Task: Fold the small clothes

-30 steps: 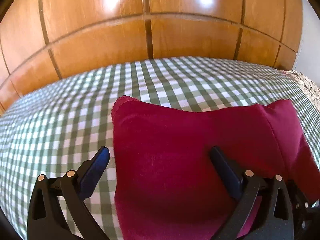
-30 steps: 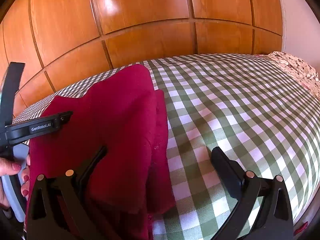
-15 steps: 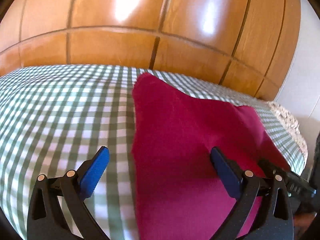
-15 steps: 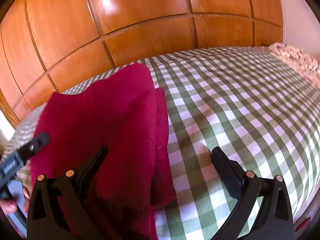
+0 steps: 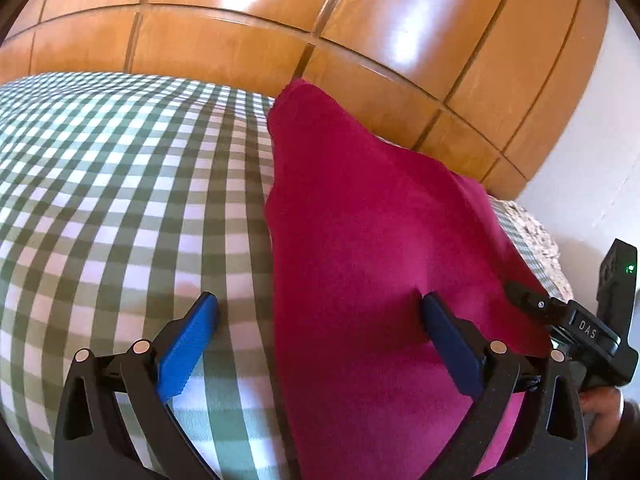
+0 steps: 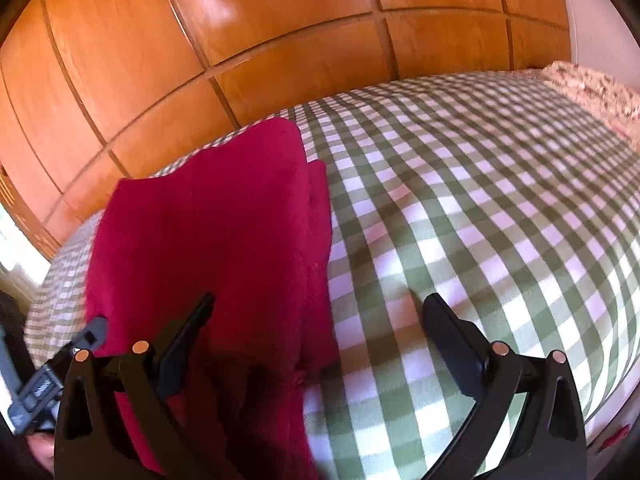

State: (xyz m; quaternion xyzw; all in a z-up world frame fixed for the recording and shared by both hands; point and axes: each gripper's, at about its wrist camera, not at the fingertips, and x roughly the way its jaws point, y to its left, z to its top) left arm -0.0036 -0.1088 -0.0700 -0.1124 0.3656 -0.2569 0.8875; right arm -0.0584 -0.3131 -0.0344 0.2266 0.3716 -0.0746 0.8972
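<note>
A dark red garment (image 5: 372, 240) lies folded on the green-and-white checked bed cover (image 5: 120, 184). My left gripper (image 5: 320, 332) stands open above its left edge, one blue-padded finger over the checks, the other over the red cloth. In the right wrist view the same red garment (image 6: 216, 232) shows a narrower layer along its right side. My right gripper (image 6: 320, 328) is open over that right edge, left finger above the cloth, right finger above the checked cover (image 6: 480, 200). Neither gripper holds anything. The other gripper's body shows at each view's edge.
A glossy wooden panelled wall (image 5: 280, 20) rises directly behind the bed. A floral patterned fabric (image 6: 592, 88) lies at the far right end of the bed. A white wall (image 5: 592, 140) stands to the right. A hand (image 5: 604, 408) grips the right tool.
Both grippers have pulled back and swung apart from the garment, the left view turning leftwards, the right view turning rightwards. The garment stays put. Both stay open.
</note>
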